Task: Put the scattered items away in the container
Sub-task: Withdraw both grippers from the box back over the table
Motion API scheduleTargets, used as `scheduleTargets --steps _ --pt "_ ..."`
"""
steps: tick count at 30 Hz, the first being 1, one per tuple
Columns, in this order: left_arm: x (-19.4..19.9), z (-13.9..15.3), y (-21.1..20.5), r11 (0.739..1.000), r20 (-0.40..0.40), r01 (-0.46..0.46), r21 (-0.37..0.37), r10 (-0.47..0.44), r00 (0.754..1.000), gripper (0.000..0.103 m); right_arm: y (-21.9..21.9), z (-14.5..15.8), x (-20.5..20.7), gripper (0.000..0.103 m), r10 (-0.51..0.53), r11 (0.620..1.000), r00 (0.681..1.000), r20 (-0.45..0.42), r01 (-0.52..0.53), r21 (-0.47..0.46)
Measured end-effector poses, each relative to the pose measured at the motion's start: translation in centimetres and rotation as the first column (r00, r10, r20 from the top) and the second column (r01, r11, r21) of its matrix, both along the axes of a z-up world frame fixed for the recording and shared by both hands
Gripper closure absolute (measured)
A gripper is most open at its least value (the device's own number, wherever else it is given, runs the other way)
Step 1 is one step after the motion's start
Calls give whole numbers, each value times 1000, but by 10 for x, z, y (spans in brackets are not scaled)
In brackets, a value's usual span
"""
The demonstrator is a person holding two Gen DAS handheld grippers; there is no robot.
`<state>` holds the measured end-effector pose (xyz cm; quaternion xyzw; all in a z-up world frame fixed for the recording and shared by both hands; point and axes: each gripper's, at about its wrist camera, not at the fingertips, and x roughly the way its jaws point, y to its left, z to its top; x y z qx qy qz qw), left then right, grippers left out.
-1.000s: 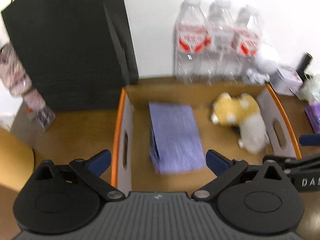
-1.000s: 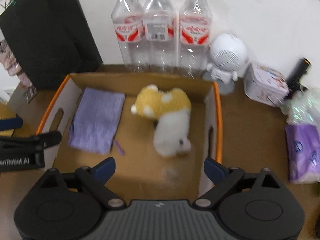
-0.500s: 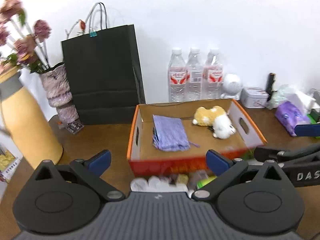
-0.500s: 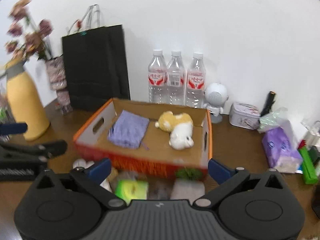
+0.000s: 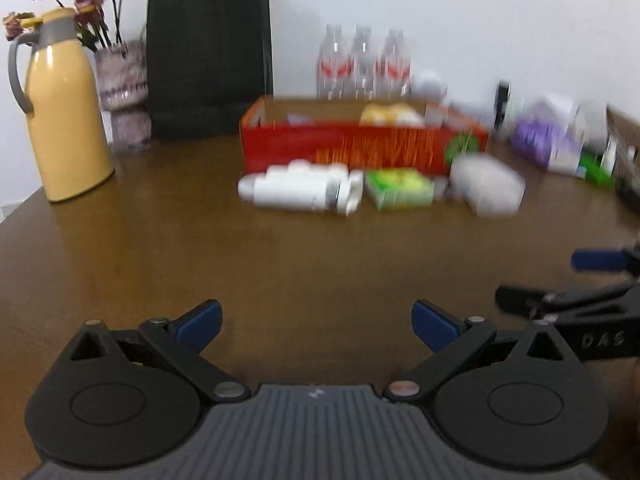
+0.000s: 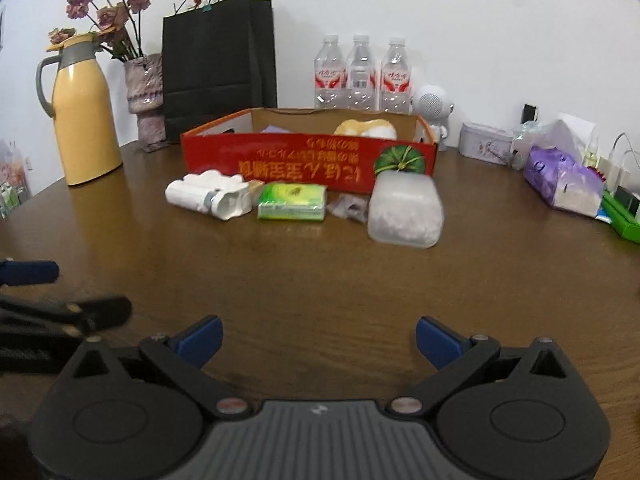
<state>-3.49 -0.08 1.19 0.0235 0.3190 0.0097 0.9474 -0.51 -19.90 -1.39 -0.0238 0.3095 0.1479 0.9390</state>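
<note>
moved: both pulled back from red box [image 6: 308, 160] | hand-held grippers: right [image 6: 318, 340], left [image 5: 316, 326] wide apart, seemingly empty

red box [image 6: 308, 162], green packet [image 6: 291, 201], yellow jug [image 6: 82, 114]

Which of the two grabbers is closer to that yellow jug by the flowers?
Left. The left gripper hovers open over the table on the yellow jug's side; the right gripper, also open, sits further toward the tissue side. Neither is near it.

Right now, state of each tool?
Left tool: open, holding nothing.
Right tool: open, holding nothing.
</note>
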Motion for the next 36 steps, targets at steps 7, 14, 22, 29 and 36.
scheduleTargets --steps 7,14,22,29,36 --pt "7 -16 10 998 -48 -21 -60 18 999 0 0 -9 8 0 -31 999 998 -61 33 39" --pt "7 -16 7 999 -53 -18 -44 16 998 0 5 -12 9 0 -29 1000 998 -63 29 -8" --pt "9 -17 7 999 -54 -21 -44 18 998 0 5 -12 9 0 -28 1000 998 -63 28 -8" --pt "9 -17 7 999 -54 -20 -43 18 998 0 5 -11 9 0 -29 1000 998 -63 29 -12" --pt "10 -17 7 999 -54 -22 -43 19 998 0 6 -12 9 0 -39 999 997 -63 37 -35"
